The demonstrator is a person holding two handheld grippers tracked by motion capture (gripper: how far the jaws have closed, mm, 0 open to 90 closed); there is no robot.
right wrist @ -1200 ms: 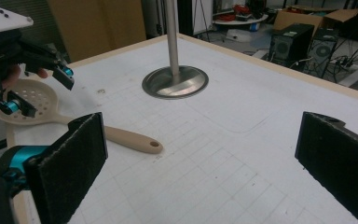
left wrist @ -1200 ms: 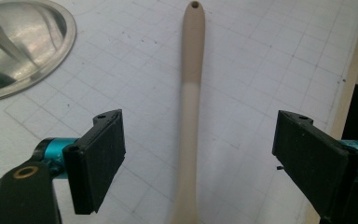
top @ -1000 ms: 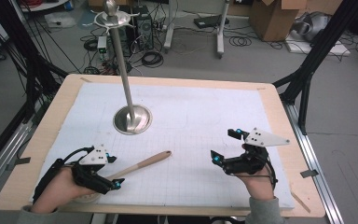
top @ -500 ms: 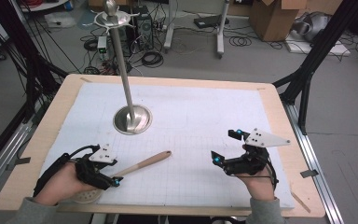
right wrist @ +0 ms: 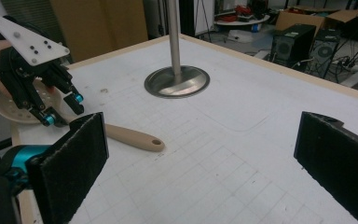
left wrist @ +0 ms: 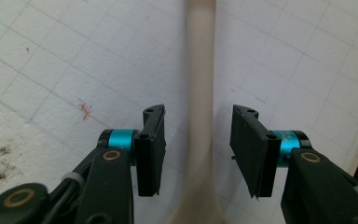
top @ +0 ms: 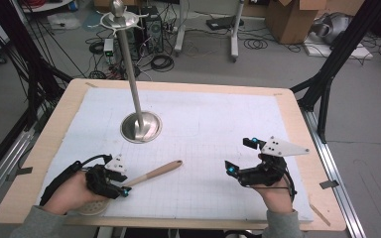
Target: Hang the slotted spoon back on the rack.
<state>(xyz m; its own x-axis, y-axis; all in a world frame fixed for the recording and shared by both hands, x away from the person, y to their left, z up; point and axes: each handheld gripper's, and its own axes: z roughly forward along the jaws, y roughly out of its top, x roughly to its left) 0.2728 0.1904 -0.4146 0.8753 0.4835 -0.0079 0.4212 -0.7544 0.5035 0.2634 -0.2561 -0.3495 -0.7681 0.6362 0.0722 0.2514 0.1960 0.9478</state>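
One skimmer spoon (top: 151, 174) with beige handle lay on surface (top: 287, 124). One metal stand (top: 140, 126) with round base. Two tongs: left tongs (top: 124, 184), right tongs (top: 238, 156). One white gridded mat (top: 213, 129).

Steel stand (top: 140, 127) w/ tall pole on white grid mat (top: 218, 124); boxes, cables on floor behind.

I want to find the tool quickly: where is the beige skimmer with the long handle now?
In the high view, the beige long-handled skimmer lies near the table's front-left edge, between the open jaws of the left gripper, nearer than the steel stand.
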